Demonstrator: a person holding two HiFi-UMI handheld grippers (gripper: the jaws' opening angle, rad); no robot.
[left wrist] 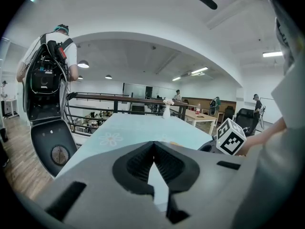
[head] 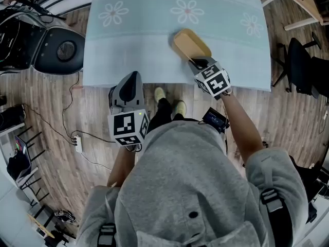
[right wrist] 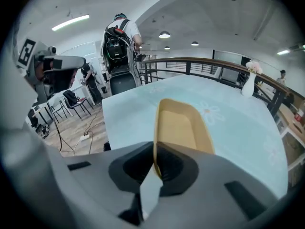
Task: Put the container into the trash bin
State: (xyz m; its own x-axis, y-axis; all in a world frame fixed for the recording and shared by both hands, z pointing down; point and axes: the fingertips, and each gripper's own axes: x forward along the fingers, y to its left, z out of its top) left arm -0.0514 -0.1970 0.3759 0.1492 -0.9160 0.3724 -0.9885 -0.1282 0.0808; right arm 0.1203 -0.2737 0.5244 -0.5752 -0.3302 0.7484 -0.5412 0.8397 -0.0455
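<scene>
A tan oblong container [head: 189, 43] lies on the pale blue daisy tablecloth [head: 133, 50], near the table's front edge. My right gripper [head: 199, 64] is shut on the container's near rim, and the right gripper view shows the container [right wrist: 181, 128] stretching away from the pinched jaws of the right gripper [right wrist: 155, 151]. My left gripper [head: 131, 81] hovers at the table's front edge, left of the container, shut with nothing in it; its jaws [left wrist: 153, 149] meet at the tip. A black trash bin [head: 59, 50] with a round lid stands on the floor left of the table.
Cables and a power strip [head: 78, 144] lie on the wooden floor at the left. A black chair [head: 300, 68] stands right of the table. A person with a backpack [left wrist: 47, 75] stands behind the bin [left wrist: 52, 149]. A white vase [right wrist: 248, 82] sits at the table's far end.
</scene>
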